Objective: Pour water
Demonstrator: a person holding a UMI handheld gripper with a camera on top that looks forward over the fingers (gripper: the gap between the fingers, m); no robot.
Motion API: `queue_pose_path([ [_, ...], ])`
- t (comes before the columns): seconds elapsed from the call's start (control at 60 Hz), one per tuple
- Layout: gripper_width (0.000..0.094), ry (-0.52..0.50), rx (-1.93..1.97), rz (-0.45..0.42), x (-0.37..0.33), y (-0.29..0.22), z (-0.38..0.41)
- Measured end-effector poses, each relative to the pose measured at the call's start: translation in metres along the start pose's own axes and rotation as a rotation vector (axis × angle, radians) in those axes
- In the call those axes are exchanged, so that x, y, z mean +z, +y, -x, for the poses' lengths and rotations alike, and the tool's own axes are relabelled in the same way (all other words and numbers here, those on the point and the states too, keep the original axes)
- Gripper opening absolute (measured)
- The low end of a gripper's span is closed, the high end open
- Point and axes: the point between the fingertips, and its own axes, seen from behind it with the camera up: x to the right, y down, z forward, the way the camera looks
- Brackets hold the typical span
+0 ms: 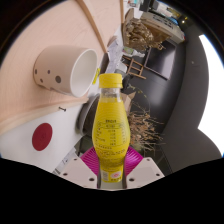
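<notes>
The gripper (113, 165) has its two fingers closed in on a small bottle (111, 125), the magenta pads (92, 157) pressing its lower body from either side — a firm pinch, with the bottle standing straight up along the fingers. The finger tips are pale, blocky pieces, and the pads bulge outward where they meet the plastic.

The bottle is clear plastic filled with a bright yellow liquid, waisted in the middle, wrapped in a yellow label with small print, and closed by a yellow screw cap (110, 79).

Just beyond the cap, slightly to the left, a white mug (64, 72) lies tilted with its open mouth turned toward the bottle — smooth glazed ceramic, dotted with small dark spots. It sits against a pale, light-wood surface (50, 30). Lower left of the bottle is a red round shape (42, 137) on a white ground; what it belongs to cannot be told.

To the right, a tangle of dry, straw-like twigs (140, 125) crowds near the bottle's shoulder, with darker clutter (150, 35) farther off.
</notes>
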Motion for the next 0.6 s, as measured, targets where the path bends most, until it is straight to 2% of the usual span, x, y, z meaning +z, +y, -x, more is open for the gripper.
queue_pose_path([
  [0.25,0.0282,-0.104,0.771,0.057,-0.018,0.027,-0.024],
  [0.417,0.0285,-0.246,1.339,0.019,-0.020,0.026,-0.012],
  [0.6,0.0287,-0.406,1.666,-0.019,-0.012,0.011,0.045],
])
